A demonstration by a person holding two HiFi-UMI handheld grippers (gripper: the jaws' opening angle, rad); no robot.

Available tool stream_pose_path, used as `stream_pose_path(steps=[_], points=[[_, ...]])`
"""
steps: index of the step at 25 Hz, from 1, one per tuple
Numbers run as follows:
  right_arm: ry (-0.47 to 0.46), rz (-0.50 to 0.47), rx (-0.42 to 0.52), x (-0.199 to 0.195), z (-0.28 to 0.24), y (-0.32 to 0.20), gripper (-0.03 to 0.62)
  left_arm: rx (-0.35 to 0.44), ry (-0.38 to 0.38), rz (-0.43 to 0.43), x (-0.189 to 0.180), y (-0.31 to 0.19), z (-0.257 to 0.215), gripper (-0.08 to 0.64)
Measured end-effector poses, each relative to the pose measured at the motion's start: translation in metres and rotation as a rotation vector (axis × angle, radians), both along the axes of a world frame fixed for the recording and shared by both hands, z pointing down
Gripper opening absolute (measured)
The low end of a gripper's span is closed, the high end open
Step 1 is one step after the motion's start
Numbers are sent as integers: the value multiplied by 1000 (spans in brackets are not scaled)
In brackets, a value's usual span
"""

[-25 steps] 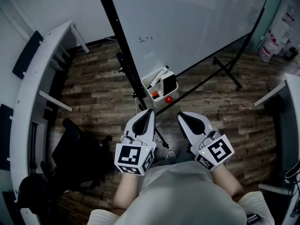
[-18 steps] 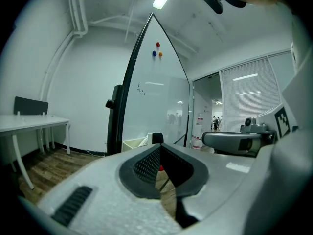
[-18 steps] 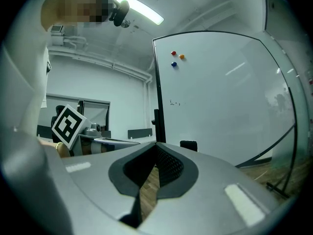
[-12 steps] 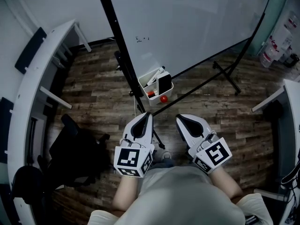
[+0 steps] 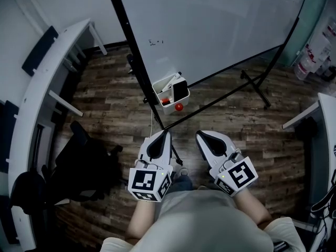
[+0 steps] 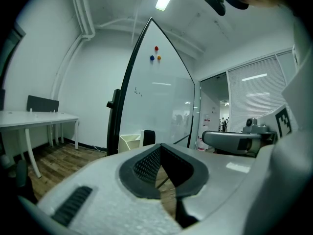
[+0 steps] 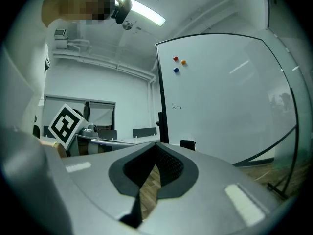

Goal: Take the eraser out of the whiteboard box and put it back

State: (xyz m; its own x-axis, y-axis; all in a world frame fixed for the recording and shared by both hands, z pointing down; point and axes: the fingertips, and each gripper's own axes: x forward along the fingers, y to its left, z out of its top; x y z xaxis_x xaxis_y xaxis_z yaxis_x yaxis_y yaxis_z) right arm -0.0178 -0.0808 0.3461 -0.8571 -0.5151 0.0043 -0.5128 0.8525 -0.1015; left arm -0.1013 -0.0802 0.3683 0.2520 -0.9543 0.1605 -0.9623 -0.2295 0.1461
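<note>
Open wood floor [image 5: 236,125] lies between the whiteboard box [image 5: 167,105], eraser [image 5: 180,90] inside, and the left gripper [image 5: 166,134] and right gripper [image 5: 201,135], held level side by side, jaws together and empty.

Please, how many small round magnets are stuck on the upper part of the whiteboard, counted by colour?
Red magnet: 1
Orange magnet: 1
Blue magnet: 1
Total: 3
</note>
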Motion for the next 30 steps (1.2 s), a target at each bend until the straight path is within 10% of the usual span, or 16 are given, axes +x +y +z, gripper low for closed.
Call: stream_pose_path(steps=[30], points=[[34, -61, 37, 23, 2, 12, 5, -29, -12, -44, 27, 15, 7, 3]])
